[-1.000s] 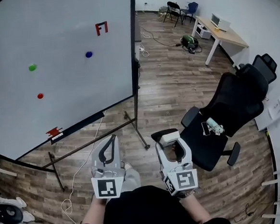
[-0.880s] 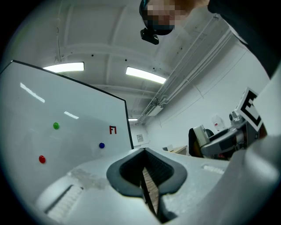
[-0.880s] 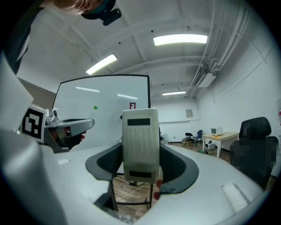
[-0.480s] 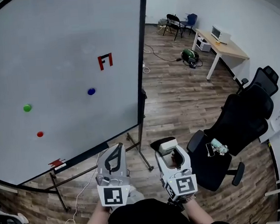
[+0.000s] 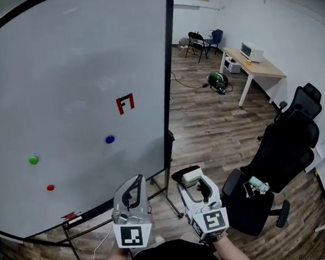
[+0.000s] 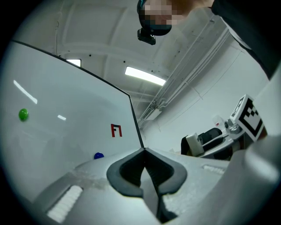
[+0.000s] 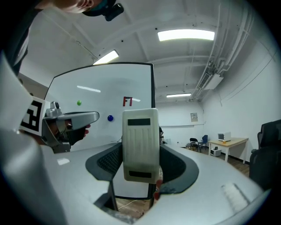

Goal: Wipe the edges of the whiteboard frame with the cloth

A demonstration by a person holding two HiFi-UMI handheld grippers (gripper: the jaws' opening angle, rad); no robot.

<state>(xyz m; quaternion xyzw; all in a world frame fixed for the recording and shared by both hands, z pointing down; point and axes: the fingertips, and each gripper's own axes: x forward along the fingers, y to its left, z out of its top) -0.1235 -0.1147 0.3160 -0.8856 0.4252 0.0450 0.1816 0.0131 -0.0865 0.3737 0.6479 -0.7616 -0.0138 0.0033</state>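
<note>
The whiteboard [image 5: 64, 95] stands at the left, its black frame edge [image 5: 169, 70] running down the middle of the head view. My right gripper [image 5: 192, 178] is shut on a white ribbed eraser block [image 7: 140, 144], held low in front of the board's lower right corner. My left gripper [image 5: 137, 182] is beside it, jaws shut with nothing between them, and points up at the board [image 6: 66, 123]. Both are short of the frame. No cloth shows in any view.
On the board are green [image 5: 34, 160], blue [image 5: 110, 139] and red [image 5: 50, 187] magnets and a red mark [image 5: 125, 104]. The stand's legs [image 5: 166, 195] spread below. A black office chair [image 5: 279, 151] is close on the right; a desk [image 5: 258, 63] stands farther back.
The view has tilted up and come nearer the board, showing more of its right frame edge. Both grippers stay side by side, low, with the eraser still held.
</note>
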